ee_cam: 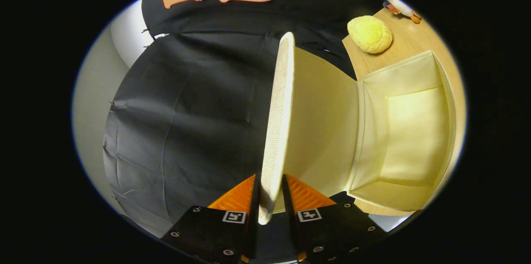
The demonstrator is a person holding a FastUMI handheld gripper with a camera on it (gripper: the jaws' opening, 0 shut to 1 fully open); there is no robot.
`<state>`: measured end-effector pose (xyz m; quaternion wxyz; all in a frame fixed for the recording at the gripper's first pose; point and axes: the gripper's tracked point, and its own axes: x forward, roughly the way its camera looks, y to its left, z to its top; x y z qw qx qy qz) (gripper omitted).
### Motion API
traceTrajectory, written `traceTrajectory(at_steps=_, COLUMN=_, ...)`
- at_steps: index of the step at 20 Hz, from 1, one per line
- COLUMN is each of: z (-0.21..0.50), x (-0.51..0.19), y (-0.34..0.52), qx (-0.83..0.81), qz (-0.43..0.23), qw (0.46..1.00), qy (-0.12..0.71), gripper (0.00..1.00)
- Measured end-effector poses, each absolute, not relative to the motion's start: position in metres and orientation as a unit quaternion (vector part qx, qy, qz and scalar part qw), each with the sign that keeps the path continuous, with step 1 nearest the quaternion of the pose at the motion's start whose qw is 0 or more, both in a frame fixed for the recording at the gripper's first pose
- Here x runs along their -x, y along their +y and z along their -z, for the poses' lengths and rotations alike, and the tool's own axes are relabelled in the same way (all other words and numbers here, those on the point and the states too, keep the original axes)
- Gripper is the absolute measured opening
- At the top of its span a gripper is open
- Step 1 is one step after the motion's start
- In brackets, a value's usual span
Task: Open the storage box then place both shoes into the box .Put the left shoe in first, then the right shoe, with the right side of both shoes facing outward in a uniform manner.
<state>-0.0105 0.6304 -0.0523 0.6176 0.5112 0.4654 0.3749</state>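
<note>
Gripper view: the gripper [270, 197] pinches the lid [278, 123] edge between closed fingers, box [408, 131] at three o'clock; stiff, light, woven panel, best held at that free rim.

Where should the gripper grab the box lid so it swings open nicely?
By the lid's free front edge, pinched from both faces, coming along its thin edge. That is how the gripper has it now: the lid is a flat thin panel hinged to the box at the far side, so its free edge fits between the fingers and likely gives the easiest swing.
</note>
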Motion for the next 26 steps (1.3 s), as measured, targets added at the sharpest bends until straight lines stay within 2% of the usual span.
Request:
traceTrajectory(at_steps=5, z=0.045, x=-0.008, y=0.635, qx=-0.511, qz=-0.366, qw=0.651, qy=0.425, gripper=0.53)
traceTrajectory(at_steps=8, z=0.039, x=-0.013, y=0.649, qx=-0.5, qz=-0.374, qw=0.656, qy=0.423, gripper=0.73)
traceTrajectory(at_steps=10, z=0.04, x=-0.008, y=0.652, qx=-0.476, qz=-0.384, qw=0.666, qy=0.428, gripper=0.81)
traceTrajectory(at_steps=18, z=0.038, x=-0.041, y=0.603, qx=-0.415, qz=-0.38, qw=0.709, qy=0.425, gripper=0.91)
traceTrajectory(at_steps=26, z=0.088, x=-0.094, y=0.44, qx=-0.34, qz=-0.253, qw=0.808, qy=0.41, gripper=0.94)
